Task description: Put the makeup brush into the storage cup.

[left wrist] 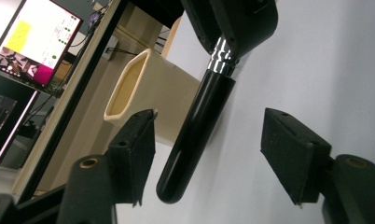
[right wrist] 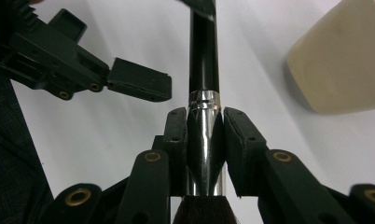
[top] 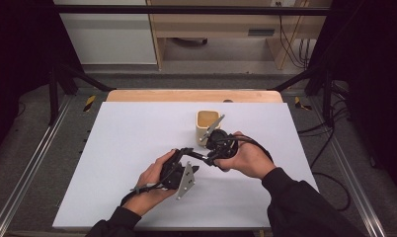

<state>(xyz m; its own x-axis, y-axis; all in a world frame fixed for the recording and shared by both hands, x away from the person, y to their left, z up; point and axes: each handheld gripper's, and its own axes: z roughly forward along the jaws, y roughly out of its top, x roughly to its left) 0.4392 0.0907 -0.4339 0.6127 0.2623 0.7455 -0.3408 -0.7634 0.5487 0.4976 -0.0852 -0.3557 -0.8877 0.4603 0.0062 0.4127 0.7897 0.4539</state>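
Your right gripper (right wrist: pixel 204 149) clamps the black-handled brush (right wrist: pixel 204 79) by its silver ferrule above the white table (top: pixel 127 148); your left gripper (left wrist: pixel 209 158) has its jaws apart either side of the handle, untouching

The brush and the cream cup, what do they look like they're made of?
Brush: glossy black handle, probably lacquered wood or plastic; its collar mirrors light like polished metal; dark bristles show at the base. Cup: matte cream walls with soft rounded corners, likely plastic, possibly ceramic.

- Left gripper (top: pixel 199 157), held by the left hand (top: pixel 154 180) at lower centre, points up-right, jaws apart.
- Right gripper (top: pixel 210 159), in the right hand (top: pixel 246 158) right of centre, points left, jaws clamped.
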